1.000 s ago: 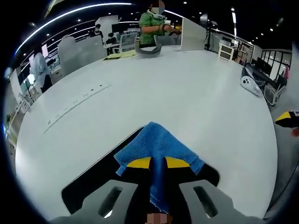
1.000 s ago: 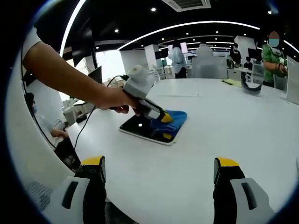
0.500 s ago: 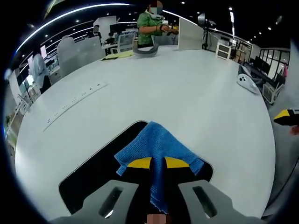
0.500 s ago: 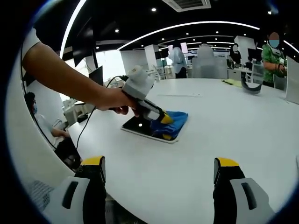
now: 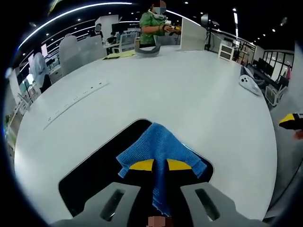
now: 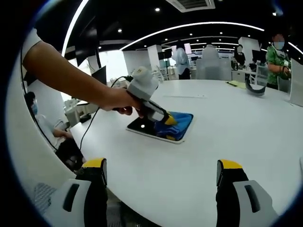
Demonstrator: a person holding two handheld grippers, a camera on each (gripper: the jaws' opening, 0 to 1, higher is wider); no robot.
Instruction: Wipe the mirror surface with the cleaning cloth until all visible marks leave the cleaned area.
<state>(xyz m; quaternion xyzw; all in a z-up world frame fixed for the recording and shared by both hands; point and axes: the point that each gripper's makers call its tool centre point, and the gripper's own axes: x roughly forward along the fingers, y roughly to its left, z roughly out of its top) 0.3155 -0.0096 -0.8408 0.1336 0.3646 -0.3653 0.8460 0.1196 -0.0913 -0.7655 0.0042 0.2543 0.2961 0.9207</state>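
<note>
Dark rectangular mirror (image 5: 102, 163) flat on white table, blue cloth (image 5: 158, 150) bunched on it, apparently touching.

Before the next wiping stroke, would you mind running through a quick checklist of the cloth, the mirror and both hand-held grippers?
1. Blue cloth clamped in the left hand-held gripper: ok, the jaws are shut on it.
2. Cloth resting on the mirror: ok, it lies on the dark surface.
3. Mirror flat on the white table: ok.
4. Marks gone from the mirror: cannot tell; a bright spot shows in the right gripper view, and it may be a reflected light.
5. Right hand-held gripper clear of the stroke: ok, open and apart from the mirror.
6. Cloth and mirror both visible: ok.
</note>
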